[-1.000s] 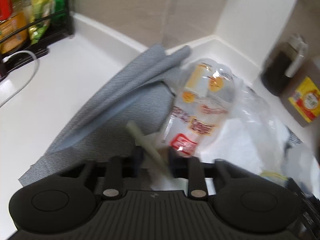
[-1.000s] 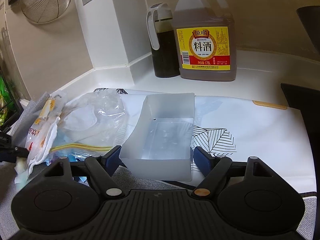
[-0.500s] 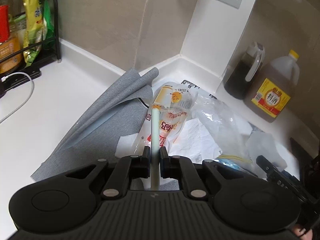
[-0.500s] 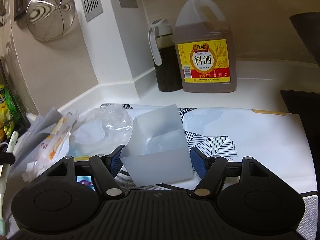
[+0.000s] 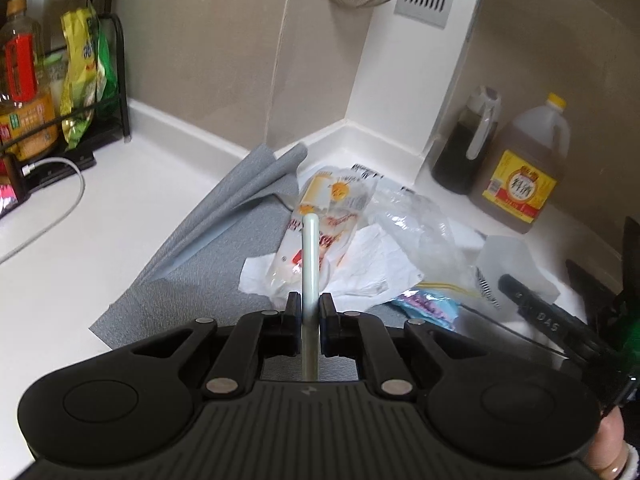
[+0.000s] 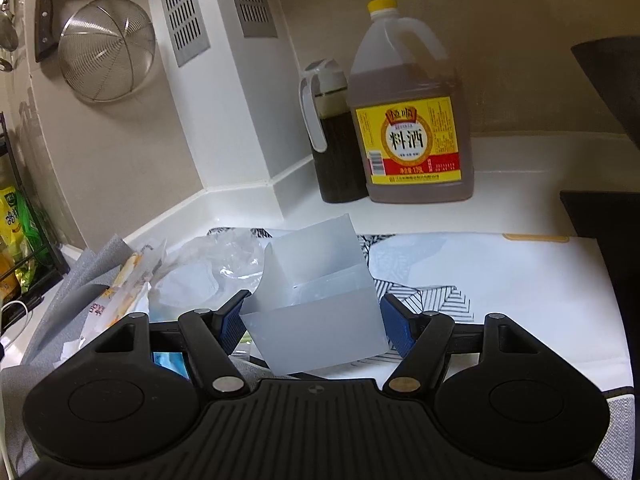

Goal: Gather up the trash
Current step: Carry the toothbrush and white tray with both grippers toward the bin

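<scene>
Left wrist: left gripper (image 5: 309, 308) has lifted straw (image 5: 310, 248) upright.

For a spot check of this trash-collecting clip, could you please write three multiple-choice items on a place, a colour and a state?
1. Where does the cooking wine jug stand?
A. in the wire rack
B. on the counter beside the dark sauce bottle
C. on the grey mat

2. What colour is the jug's cap?
A. yellow
B. red
C. green

3. What is the left gripper doing?
A. standing open over the wrappers
B. gripping the translucent box
C. clamping a pale stick

Key: 1 B, the jug and bottle stand side by side in the corner; 2 A, the cap shows yellow; 3 C, the stick is pinched between its fingers.
</scene>
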Motion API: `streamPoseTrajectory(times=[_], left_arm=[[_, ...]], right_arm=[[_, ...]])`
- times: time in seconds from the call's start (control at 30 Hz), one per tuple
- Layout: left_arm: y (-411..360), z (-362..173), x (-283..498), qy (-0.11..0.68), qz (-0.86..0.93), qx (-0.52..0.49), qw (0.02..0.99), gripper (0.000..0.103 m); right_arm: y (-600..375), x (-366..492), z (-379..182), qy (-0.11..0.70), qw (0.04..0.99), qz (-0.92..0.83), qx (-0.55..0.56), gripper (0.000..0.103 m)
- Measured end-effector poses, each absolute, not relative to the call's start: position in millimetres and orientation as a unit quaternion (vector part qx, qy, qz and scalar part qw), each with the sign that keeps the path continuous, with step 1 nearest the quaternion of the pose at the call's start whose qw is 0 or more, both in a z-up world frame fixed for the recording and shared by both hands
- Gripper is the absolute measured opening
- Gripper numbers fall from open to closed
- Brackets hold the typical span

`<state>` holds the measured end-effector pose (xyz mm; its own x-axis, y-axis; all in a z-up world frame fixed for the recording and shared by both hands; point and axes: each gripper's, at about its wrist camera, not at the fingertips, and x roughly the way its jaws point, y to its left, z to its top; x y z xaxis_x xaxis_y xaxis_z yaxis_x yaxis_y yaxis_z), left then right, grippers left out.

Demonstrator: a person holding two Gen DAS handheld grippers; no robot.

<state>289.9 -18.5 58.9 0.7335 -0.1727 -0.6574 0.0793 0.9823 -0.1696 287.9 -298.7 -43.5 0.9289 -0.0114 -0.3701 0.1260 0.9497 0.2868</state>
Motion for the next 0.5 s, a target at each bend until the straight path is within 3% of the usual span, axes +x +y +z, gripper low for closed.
streamPoseTrajectory(times=[0.5], left_arm=[[-9, 77, 216, 0.336, -0.099, -0.076, 0.933, 0.009]], right_arm=[[-293, 280, -40, 0.149, 0.977, -0.004, 0.153, 0.071]])
